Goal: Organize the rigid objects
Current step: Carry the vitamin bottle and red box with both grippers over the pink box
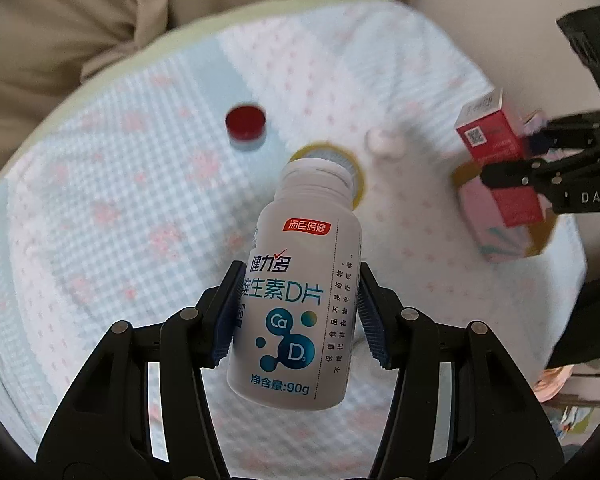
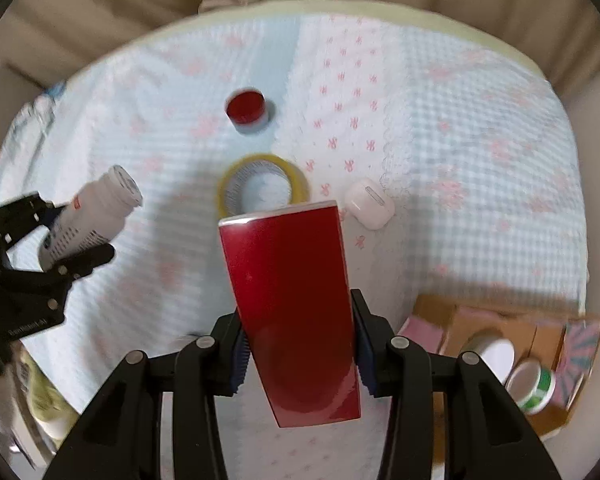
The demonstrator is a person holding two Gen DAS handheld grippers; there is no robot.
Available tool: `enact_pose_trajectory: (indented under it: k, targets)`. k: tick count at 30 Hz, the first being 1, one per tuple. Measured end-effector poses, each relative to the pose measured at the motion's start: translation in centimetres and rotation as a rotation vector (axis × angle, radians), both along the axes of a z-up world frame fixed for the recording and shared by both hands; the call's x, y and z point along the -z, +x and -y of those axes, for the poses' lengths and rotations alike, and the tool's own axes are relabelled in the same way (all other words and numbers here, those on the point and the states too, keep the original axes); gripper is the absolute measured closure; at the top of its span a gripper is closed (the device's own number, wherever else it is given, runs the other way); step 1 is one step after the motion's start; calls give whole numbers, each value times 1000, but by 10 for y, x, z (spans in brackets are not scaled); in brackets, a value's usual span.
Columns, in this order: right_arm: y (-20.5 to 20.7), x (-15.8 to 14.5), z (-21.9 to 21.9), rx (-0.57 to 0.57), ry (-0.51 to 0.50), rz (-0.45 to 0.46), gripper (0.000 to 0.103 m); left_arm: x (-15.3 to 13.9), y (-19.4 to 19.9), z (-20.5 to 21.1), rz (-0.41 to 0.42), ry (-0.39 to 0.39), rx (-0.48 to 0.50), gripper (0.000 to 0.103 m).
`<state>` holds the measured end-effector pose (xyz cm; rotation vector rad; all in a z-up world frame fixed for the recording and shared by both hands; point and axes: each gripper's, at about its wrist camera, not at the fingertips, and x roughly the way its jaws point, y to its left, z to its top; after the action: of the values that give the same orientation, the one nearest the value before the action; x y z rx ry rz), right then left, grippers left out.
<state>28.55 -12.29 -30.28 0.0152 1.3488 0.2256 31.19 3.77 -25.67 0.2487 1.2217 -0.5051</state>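
Note:
My left gripper [image 1: 298, 312] is shut on a white vitamin bottle [image 1: 296, 280] with blue print, held above the cloth-covered table; it also shows at the left of the right wrist view [image 2: 88, 220]. My right gripper [image 2: 298, 344] is shut on a glossy red box [image 2: 296, 312], held above the table; the box also shows at the right of the left wrist view [image 1: 496, 148]. A red round cap [image 2: 246, 110], a yellow tape roll [image 2: 262, 190] and a white earbud case [image 2: 370, 202] lie on the cloth.
A cardboard organizer box [image 2: 488, 332] at the table's right edge holds a white jar [image 2: 494, 354], a green-printed tape roll [image 2: 534, 386] and pink-patterned dividers. The table [image 2: 480, 120] is covered by a light blue and pink cloth. Beige cushions rise behind it.

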Motion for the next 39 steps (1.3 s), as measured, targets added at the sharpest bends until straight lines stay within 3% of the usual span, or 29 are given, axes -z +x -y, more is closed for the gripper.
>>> enact_pose_trajectory:
  k: [4, 10, 16, 21, 30, 39]
  targets:
    - [-23, -43, -2, 60, 55, 57, 62, -43, -15, -6, 56, -40, 6, 53]
    - [-63, -96, 19, 136, 108, 130, 62, -95, -40, 17, 109, -96, 3, 53]
    - [-99, -133, 77, 200, 129, 181, 62, -119, -71, 66, 146, -107, 24, 53]
    - [-119, -144, 139, 220, 122, 195, 62, -123, -96, 125, 161, -116, 8, 53]
    - [-131, -116, 261, 245, 127, 133, 62, -83, -105, 231, 98, -149, -70, 54]
    - [-118, -31, 325, 321, 202, 2, 62, 8, -97, 303, -25, -133, -132, 55]
